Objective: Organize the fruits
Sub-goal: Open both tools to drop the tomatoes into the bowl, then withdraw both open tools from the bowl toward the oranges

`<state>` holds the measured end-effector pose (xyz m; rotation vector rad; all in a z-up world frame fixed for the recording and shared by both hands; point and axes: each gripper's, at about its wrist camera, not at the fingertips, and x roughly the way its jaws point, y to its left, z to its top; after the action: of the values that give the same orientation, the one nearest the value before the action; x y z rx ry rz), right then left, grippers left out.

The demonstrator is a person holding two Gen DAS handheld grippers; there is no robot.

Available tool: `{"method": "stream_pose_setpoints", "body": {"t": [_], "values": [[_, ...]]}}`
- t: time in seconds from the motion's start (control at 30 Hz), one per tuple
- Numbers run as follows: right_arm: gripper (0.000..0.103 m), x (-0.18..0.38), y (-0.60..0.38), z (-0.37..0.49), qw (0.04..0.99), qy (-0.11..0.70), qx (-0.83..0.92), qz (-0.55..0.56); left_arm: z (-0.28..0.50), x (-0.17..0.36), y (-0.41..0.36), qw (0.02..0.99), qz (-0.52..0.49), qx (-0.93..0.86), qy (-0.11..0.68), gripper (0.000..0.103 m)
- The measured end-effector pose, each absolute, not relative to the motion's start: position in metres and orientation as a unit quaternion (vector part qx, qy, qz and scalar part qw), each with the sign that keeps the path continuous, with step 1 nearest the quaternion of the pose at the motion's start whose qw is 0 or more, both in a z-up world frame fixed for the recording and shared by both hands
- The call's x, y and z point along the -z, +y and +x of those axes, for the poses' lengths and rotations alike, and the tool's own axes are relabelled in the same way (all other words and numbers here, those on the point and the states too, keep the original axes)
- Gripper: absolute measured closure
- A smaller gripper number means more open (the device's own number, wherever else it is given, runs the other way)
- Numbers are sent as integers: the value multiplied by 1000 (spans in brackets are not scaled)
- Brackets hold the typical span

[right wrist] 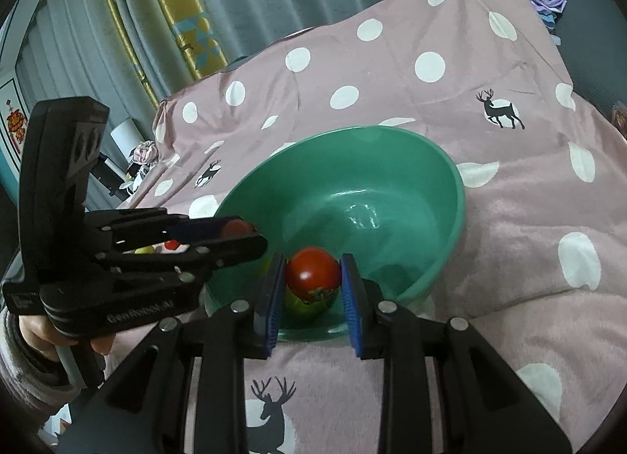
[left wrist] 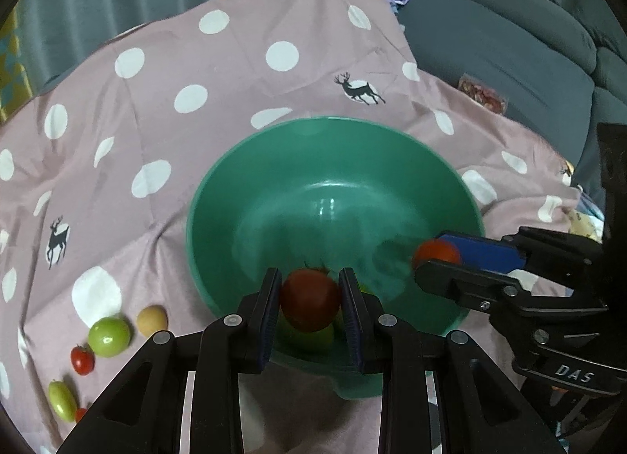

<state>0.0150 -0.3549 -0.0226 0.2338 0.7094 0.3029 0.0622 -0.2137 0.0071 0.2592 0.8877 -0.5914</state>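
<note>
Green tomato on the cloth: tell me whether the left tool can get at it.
Probably not yet: the left tool is shut on a red tomato over the bowl. The cloth toward the green tomato looks free once it's emptied.

"DAS" on right gripper (left wrist: 435,258)

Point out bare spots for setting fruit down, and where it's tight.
Free: the green bowl's far floor, and the spotted cloth beyond its rim. Tight: the bowl's near edge, where both hand-held grippers hold tomatoes over a green fruit; also the loose fruit cluster left.
</note>
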Motion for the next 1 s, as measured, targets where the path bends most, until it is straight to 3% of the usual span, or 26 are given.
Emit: {"method": "stream_pose_setpoints", "body": {"t": [0.17, 0.3, 0.37, 1.0], "values": [[68, 22, -359, 12, 919, 342, -149, 130, 63, -10, -204, 855, 107, 280, 424, 73], [66, 22, -365, 10, 913, 342, -158, 158, 62, -20, -181, 864, 70, 272, 418, 45], [65, 21, -365, 6, 913, 341, -157, 160, 60, -25, -165, 870, 56, 262, 414, 38], [53, -3, -331, -17, 912, 331, -198, 142, 0, -29, 62, 907, -83, 36, 411, 37]]}}
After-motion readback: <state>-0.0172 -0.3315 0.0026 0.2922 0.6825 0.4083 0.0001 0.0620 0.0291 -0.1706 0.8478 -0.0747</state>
